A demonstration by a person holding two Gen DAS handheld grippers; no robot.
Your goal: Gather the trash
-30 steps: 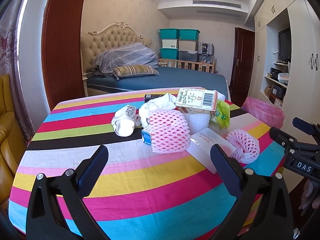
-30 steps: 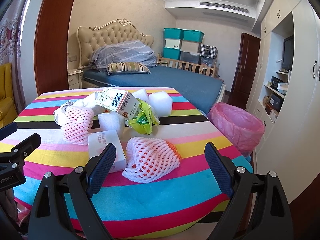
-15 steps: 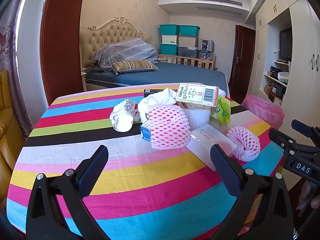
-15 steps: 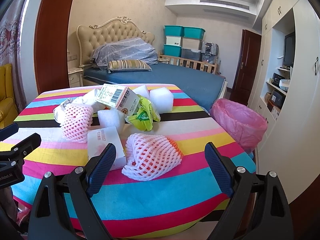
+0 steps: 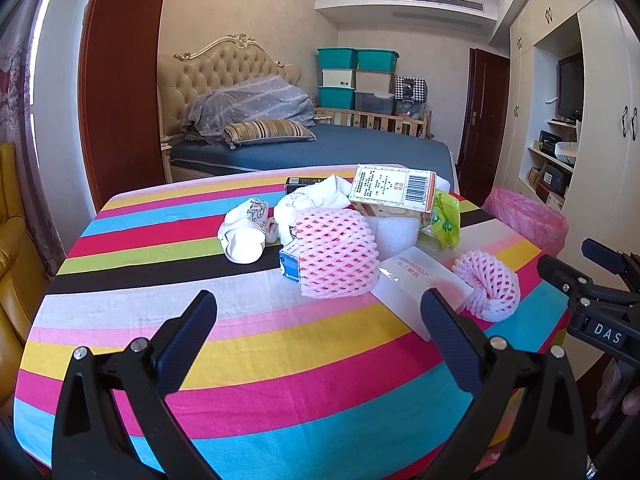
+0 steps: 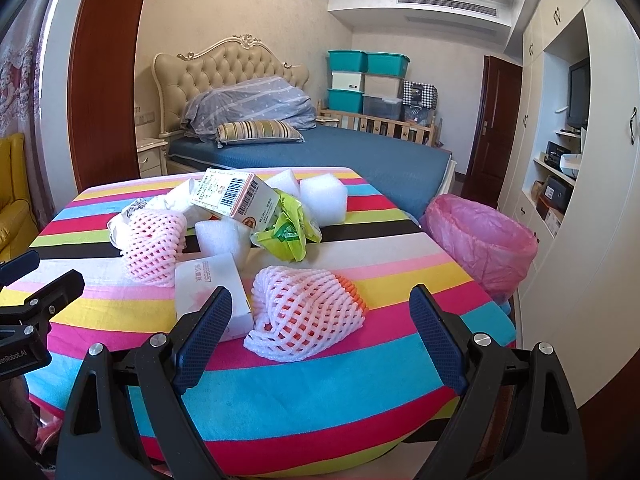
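1. Left gripper: jaws wide apart, nothing btwn them; hovers over bare striped cloth at near side of table; right gripper: jaws likewise spread, empty, above near table edge.
2. Room to move: broad clear cloth in front of left gripper and to its left; trash heaped toward table's far-right part; pink-lined bin stands off table's right edge, mouth open upward, below tabletop level.
3. Nearest right gripper: pink foam net w/ orange showing inside; long axis runs roughly left-right, open end at lower left; white flat box just beside it, partly hidden behind that gripper's left finger.
4. Second foam net lies over a small blue carton; carton mostly covered.
5. Barcode box tilted atop pile, propped on foam blocks and green wrapper; what bears its underside unclear.
6. Crumpled white paper cup on its side, mouth toward camera; dark box behind pile only partly visible.
7. Left-wrist view, right border: the other gripper's body cut off by frame.
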